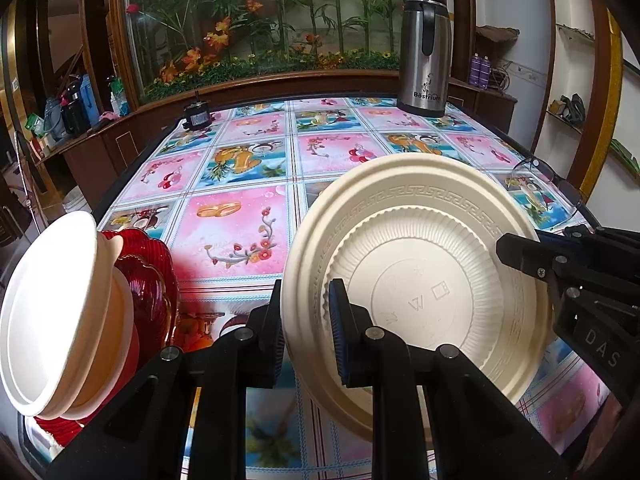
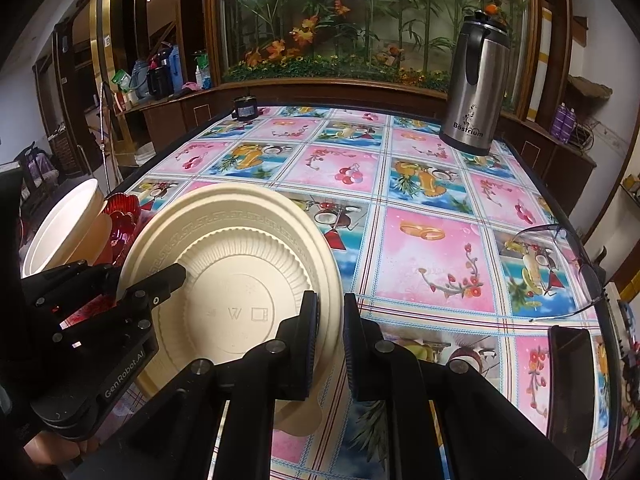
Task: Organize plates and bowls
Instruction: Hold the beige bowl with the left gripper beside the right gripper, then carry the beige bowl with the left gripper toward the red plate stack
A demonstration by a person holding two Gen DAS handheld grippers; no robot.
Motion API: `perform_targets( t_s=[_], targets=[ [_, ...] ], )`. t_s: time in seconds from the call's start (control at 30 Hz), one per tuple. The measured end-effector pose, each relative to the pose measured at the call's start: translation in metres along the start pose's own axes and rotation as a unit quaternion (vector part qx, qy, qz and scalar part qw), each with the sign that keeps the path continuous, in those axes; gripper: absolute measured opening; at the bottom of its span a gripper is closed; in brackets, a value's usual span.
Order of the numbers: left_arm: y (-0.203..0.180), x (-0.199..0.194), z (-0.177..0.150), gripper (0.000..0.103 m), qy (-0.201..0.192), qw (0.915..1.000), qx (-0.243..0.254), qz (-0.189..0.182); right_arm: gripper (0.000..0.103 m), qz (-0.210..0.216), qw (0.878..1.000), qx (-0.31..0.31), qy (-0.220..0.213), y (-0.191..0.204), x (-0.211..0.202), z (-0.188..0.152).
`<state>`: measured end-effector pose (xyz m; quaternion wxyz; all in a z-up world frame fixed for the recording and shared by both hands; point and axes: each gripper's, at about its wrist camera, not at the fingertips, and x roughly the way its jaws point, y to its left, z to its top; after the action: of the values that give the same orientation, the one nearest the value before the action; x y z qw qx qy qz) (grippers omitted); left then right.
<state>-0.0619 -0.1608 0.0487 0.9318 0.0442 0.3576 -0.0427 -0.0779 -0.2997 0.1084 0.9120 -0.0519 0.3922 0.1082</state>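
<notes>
1. Cream moulded plastic plates with a key-pattern rim (image 1: pixel 416 280), several nested in one stack, are off the table and tipped on edge, underside facing both cameras. They hang over the near part of the glossy fruit-and-flower patterned tablecloth (image 1: pixel 240 216).
2. Left gripper (image 1: pixel 306 332): jaws nearly closed, pinching the stack's rim at its left edge. Right gripper (image 2: pixel 330 344): jaws also nearly closed, clamped on the opposite rim edge.
3. Reason for the two-sided hold, my read: a wide nested stack would slip or fan apart from one rim pinch; opposing grips keep it together while tilted.
4. White shallow bowls (image 1: pixel 52 320) lean on edge at the near left, against red ribbed glass dishes (image 1: pixel 148 280). That looks like upright filing in a rack, though the rack itself isn't visible.
5. Likely intent: the tilt matches those leaning pieces, so the stack can slot in beside them.
6. Steel thermos jug with black lid (image 2: pixel 476 88) stands far right, well apart. Wire-framed glasses (image 2: pixel 560 264) and a dark phone (image 2: pixel 572 392) lie to the right, clear of the stack.
</notes>
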Motion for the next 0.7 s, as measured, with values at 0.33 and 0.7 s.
perform_targets(
  t_s=[0.33, 0.7],
  targets=[
    [0.004, -0.006, 0.000, 0.017, -0.009, 0.9999, -0.005, 0.003, 0.012, 0.002, 1.000, -0.006, -0.006, 0.004, -0.003, 0.001],
    [0.006, -0.012, -0.001, 0.017, -0.018, 0.9998, -0.008, 0.006, 0.012, 0.001, 1.000, -0.012, -0.013, 0.008, -0.007, 0.001]
  ],
)
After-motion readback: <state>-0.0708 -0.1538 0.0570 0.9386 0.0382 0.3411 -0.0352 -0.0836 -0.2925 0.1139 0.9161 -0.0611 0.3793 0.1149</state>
